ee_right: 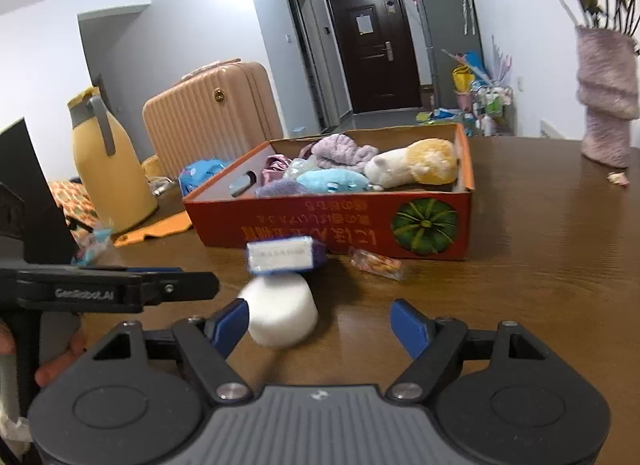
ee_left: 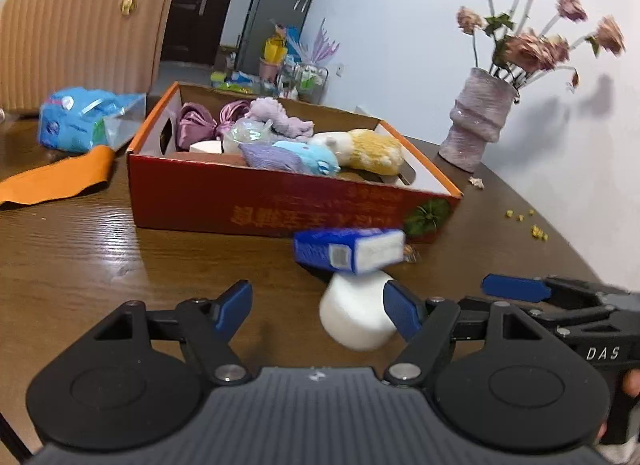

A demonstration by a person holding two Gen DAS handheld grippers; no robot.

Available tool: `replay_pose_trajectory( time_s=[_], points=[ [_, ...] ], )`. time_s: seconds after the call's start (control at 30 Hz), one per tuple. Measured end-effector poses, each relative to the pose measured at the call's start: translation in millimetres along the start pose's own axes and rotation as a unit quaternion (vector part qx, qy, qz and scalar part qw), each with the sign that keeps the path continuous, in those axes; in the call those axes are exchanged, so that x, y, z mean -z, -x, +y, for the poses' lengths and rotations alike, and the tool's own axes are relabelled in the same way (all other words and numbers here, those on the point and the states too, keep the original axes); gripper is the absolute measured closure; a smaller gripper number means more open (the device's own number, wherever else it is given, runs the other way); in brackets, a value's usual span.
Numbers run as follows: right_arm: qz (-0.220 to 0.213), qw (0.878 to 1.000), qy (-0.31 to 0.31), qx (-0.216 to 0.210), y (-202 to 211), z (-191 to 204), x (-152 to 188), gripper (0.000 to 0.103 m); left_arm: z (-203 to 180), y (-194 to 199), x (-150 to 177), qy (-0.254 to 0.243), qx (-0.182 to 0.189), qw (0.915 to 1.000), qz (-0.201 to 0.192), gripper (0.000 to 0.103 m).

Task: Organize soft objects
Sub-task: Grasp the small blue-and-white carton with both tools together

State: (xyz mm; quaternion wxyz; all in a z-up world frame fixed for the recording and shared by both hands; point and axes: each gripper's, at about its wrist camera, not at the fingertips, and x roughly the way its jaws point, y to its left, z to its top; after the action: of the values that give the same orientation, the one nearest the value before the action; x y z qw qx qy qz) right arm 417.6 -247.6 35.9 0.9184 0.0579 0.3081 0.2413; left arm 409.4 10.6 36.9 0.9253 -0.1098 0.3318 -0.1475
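A white foam cylinder (ee_left: 356, 315) is seen on the counter (ee_left: 140, 249) before the red box (ee_left: 256, 201), a blue packet (ee_left: 348, 251) just behind it. Both the left hand-held gripper (ee_left: 318, 305) and the right hand-held gripper (ee_right: 320, 323) are spread open, empty. The cylinder could be knocked rolling if struck off-centre by a finger.

Even, fairly bright indoor light; glare streaks the table (ee_left: 80, 249) at nine o'clock. Motion blur smears the flowers (ee_left: 532, 5) and the small blue box (ee_left: 348, 251). Fisheye bending and dark corners frame both views.
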Motion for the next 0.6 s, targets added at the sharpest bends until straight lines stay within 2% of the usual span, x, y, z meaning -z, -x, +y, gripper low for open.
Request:
replay_pose_trajectory(
  time_s=[0.07,0.1,0.13,0.2,0.33,0.37,0.4,0.5,0.6],
  points=[
    [-0.009,1.0,-0.01,-0.02,-12,-1,-7,0.026,10,-10,-16,0.004,0.013,0.9999,0.002,0.029],
    [-0.013,0.999,-0.01,-0.027,-18,1,-11,0.026,15,-16,-23,0.002,0.01,0.9999,0.003,0.029],
    [-0.014,0.999,-0.006,-0.031,-27,3,-15,0.026,19,-23,-29,0.001,-0.008,0.9999,0.006,0.03],
    [-0.007,1.0,0.009,-0.023,-46,9,-21,0.026,29,-33,-36,0.005,-0.038,0.9992,0.004,0.032],
    [0.013,0.999,0.036,-0.017,-78,24,-29,0.026,45,-40,-33,0.023,-0.038,0.999,0.01,0.032],
    [0.015,0.999,0.037,-0.018,-83,26,-29,0.03,46,-40,-32,0.02,-0.045,0.9987,0.011,0.032],
    [0.013,0.999,0.038,-0.021,-88,28,-30,0.048,46,-40,-31,0.017,-0.051,0.9985,0.009,0.032],
    [0.014,0.999,0.042,-0.019,-90,33,-29,0.05,46,-33,-33,0.018,-0.051,0.9986,0.001,0.032],
    [-0.014,0.998,0.058,-0.034,-67,43,-30,0.05,42,-17,-32,0.02,-0.053,0.9983,-0.012,0.032]
  ],
)
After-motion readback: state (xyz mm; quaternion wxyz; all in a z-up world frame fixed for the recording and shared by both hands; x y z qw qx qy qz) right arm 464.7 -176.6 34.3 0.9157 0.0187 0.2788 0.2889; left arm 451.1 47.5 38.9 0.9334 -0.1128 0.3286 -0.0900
